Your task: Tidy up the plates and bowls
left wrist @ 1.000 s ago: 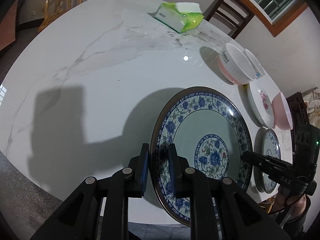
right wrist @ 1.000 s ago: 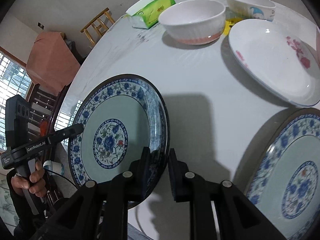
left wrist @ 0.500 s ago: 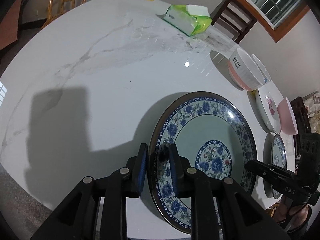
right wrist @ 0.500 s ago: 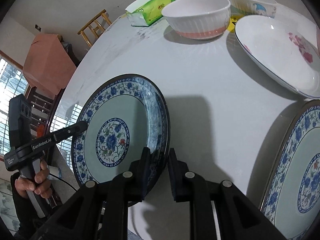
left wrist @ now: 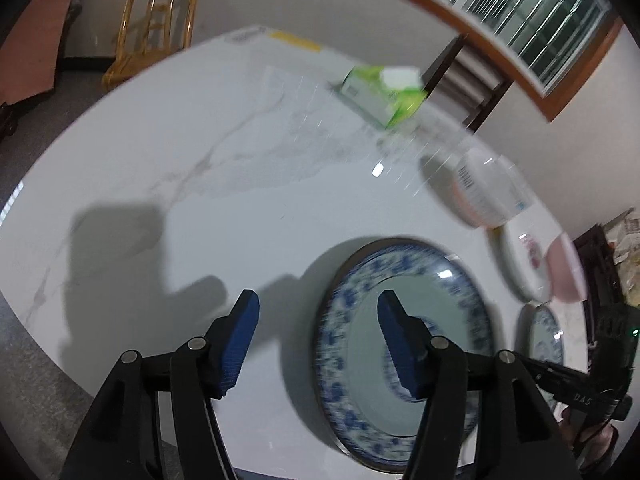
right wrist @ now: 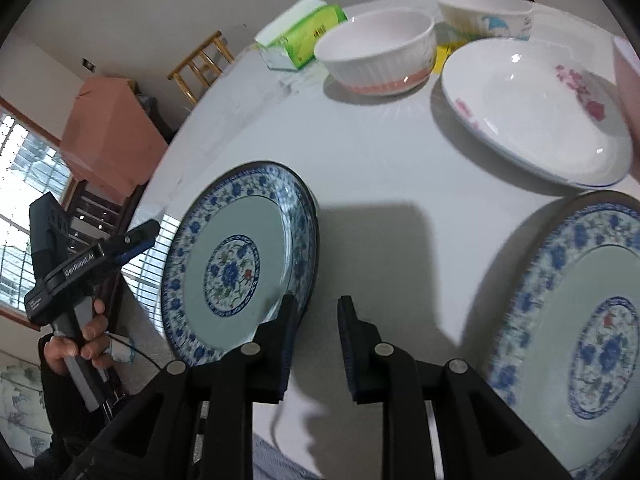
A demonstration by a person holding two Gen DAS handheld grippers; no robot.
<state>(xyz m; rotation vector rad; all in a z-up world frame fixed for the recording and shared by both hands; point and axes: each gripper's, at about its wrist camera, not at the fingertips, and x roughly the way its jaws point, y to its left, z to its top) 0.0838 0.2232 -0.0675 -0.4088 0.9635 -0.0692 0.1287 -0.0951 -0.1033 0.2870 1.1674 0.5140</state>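
A large blue-patterned plate [left wrist: 404, 360] [right wrist: 240, 268] sits at the near edge of the white round table [left wrist: 224, 184]. My left gripper [left wrist: 318, 296] [right wrist: 136, 244] has its jaws opening. The plate's left rim lies between the blue pads [left wrist: 240, 340], and neither pad touches it. My right gripper [right wrist: 318, 302] [left wrist: 560, 376] stays shut on the opposite rim, and the plate looks tilted in its grip. A second blue-patterned plate [right wrist: 580, 340] [left wrist: 544, 344] lies flat to the right.
Further back stand a white plate with pink flowers [right wrist: 536, 108], a ribbed white-and-pink bowl [right wrist: 376, 52], a bowl with a blue print [right wrist: 484, 12], a pink bowl [right wrist: 626, 80] and a green tissue pack [right wrist: 304, 36]. Chairs ring the table.
My left gripper's jaws have spread apart and come off the plate's rim, and that hand has drawn back slightly. The right gripper keeps its hold on the plate.
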